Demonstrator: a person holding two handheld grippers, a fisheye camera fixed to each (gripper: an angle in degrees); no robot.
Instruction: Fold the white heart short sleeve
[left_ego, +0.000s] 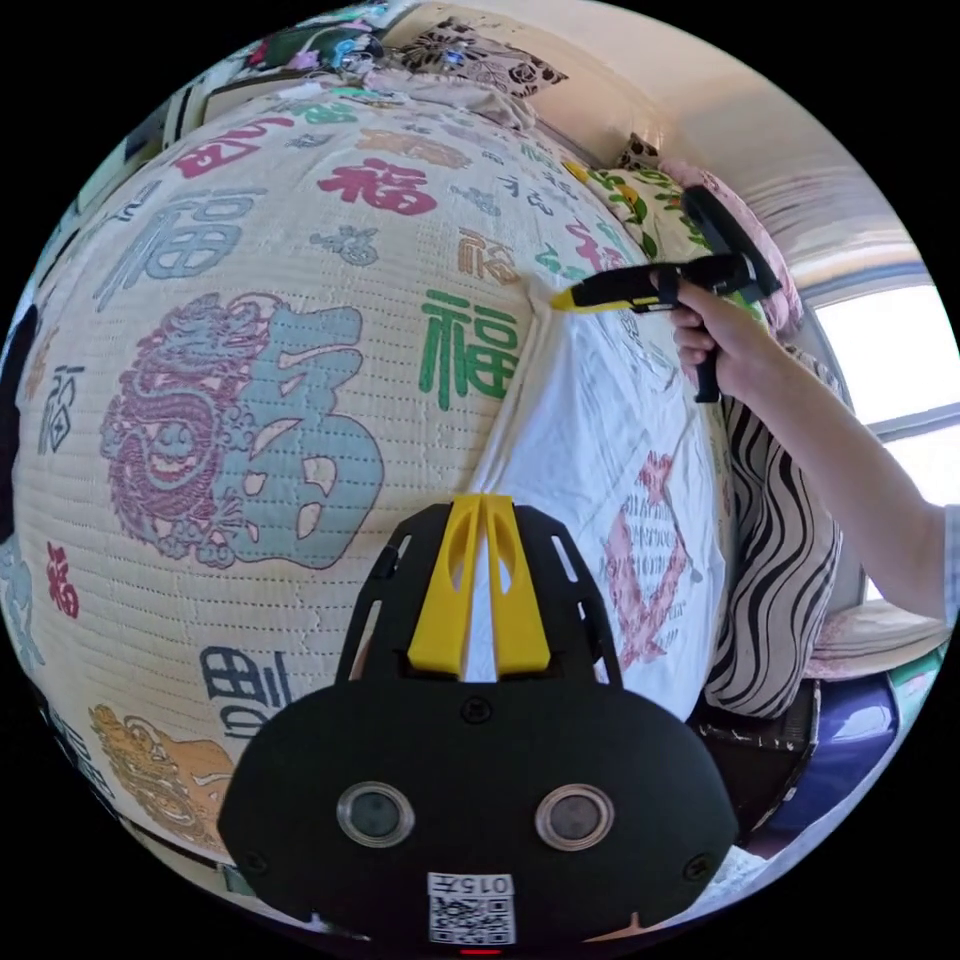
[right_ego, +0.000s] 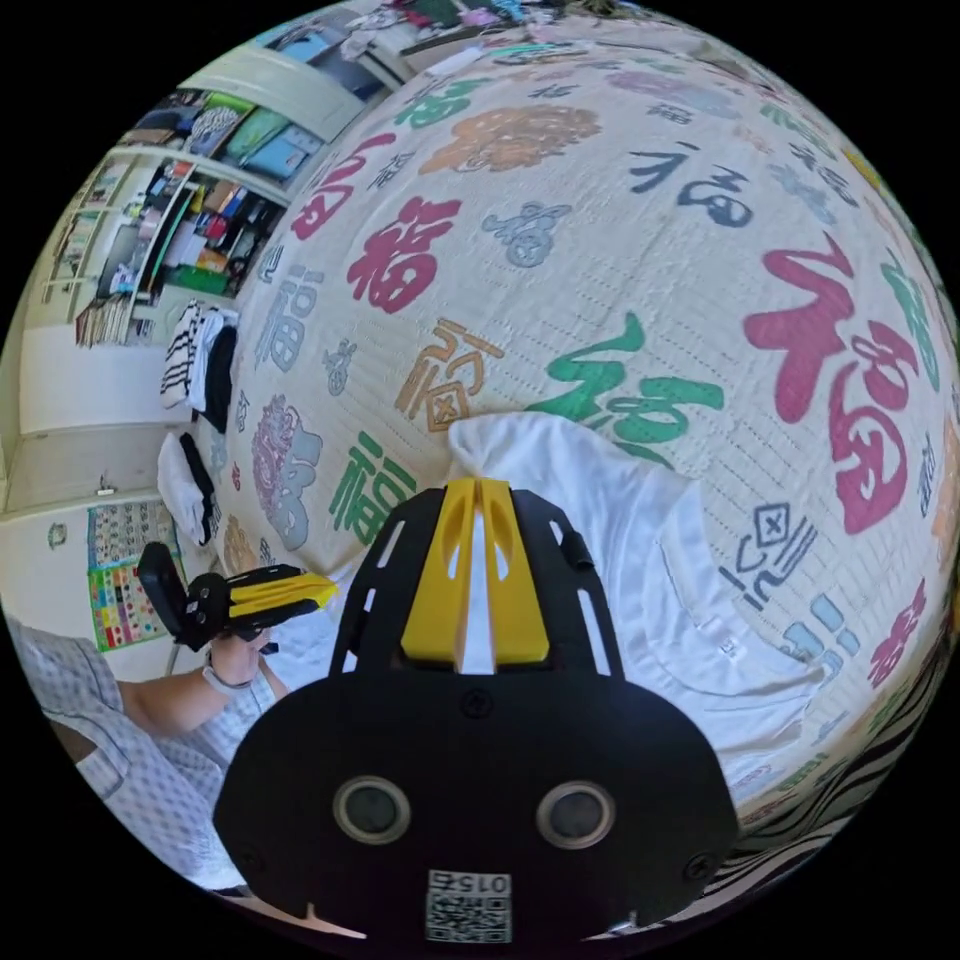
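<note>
Fingers of the left gripper (left_ego: 482, 505) are pressed together on an edge of the white heart short sleeve (left_ego: 600, 480). The garment lies on a bed quilt (left_ego: 250, 420) printed with coloured characters. Farther off, the right gripper (left_ego: 560, 298), held in a hand (left_ego: 720, 345), pinches a far corner of the same garment with its tips closed. In the right gripper view, white cloth is clamped between that gripper's closed tips. Shelves (right_ego: 170, 240) stand beyond the bed.
</note>
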